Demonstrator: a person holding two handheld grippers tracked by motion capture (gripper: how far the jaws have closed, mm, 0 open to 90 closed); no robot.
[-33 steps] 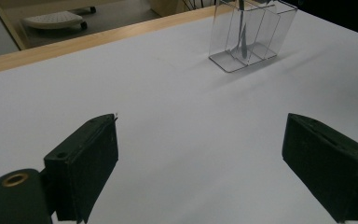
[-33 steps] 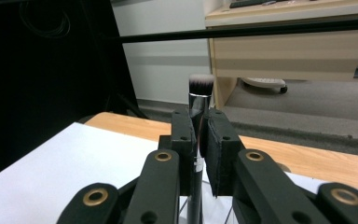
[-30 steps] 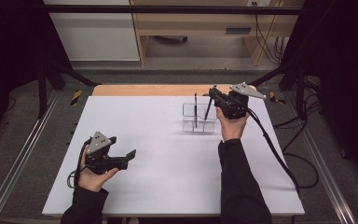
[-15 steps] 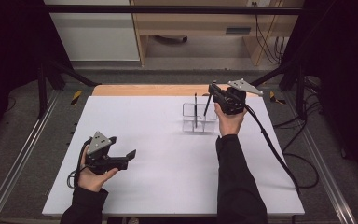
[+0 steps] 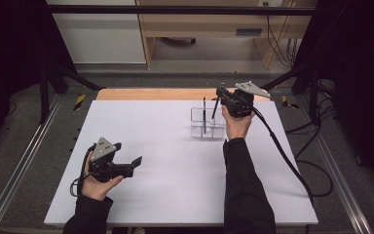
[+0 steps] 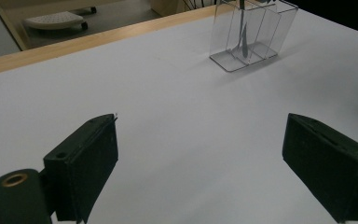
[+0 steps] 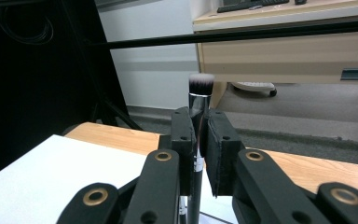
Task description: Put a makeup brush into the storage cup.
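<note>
My right claw is clenched on the makeup brush, bristles pointing up, handle slanting down toward the clear organizer near the far right of the bench. From the right gripper view the jaws pinch the shaft just under the ferrule, tight on both sides. Compared with a second ago, my right hand has drifted a touch to the right and back toward the far edge, so the brush leans over the organizer's right end rather than standing over its middle. I judge that as lining the handle up with a free compartment; whether the tip is already inside the wall I can't tell from here. One dark brush stands upright in the organizer already, and it hasn't budged. My left claw rests near the near left corner of the bench, jaws spread wide with nothing between them, same spot as before. Next call, I reckon: lower straight down, then let go.
</note>
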